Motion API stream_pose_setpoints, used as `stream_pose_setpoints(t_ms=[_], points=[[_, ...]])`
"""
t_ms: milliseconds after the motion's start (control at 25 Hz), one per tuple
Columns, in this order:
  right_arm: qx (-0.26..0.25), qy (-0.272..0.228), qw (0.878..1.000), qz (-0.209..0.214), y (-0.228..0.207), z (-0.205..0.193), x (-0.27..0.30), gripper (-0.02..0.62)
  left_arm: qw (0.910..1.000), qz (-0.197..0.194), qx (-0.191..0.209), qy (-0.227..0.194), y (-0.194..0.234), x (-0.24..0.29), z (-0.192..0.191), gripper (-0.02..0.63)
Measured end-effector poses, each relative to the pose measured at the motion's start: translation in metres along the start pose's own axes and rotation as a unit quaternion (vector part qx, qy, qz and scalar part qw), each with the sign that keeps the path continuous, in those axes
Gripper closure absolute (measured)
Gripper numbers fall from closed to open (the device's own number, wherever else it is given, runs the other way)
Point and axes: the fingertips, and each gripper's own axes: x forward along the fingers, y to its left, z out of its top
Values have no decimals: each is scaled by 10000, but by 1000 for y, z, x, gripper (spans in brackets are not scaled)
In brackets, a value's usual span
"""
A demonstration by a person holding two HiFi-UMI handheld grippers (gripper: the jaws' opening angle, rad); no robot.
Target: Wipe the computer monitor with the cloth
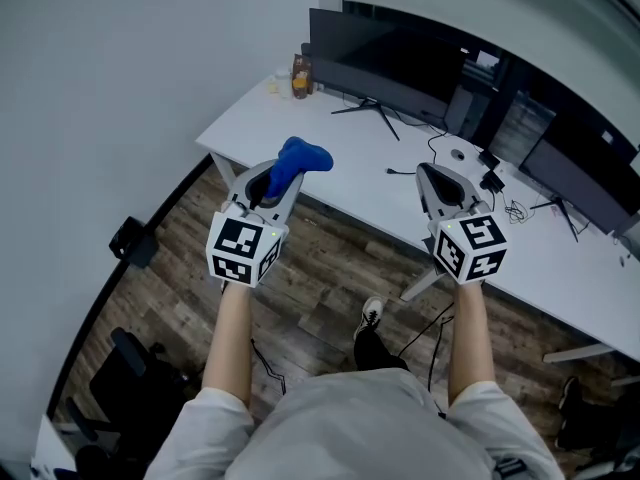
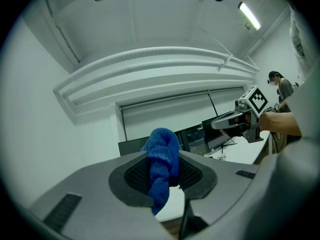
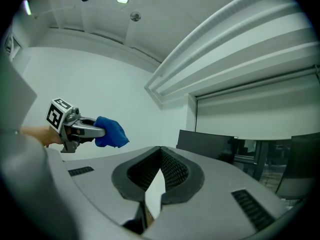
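The left gripper (image 1: 283, 175) is pinching the blue cloth (image 1: 299, 158) tight, the right gripper (image 1: 441, 182) is sitting closed and empty, and the monitor (image 1: 385, 63), well apart at one o'clock, is apparently awaiting its first wipe.

My cloth (image 1: 297, 161) is bright blue. The left gripper (image 1: 268, 190) and right gripper (image 1: 434, 178) are both grey, each with black-and-white square markers and black mesh-patterned pads (image 3: 172, 171). The monitor (image 1: 385, 63) is black, the desk (image 1: 330, 158) is white, and the floor (image 1: 310, 268) shows brown and grey wood-grain planks.
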Motion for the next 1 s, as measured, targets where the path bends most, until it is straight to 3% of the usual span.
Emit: stream_pose_setpoints(t_ms=[680,1000], points=[[-190,-157,9988,430,-182,6,204,583,9988,422,-221,88,91,249,-10,480],[-274,-120,9973,669,-244,-9,268,583,9973,607,-296,280,111,332,-27,480]])
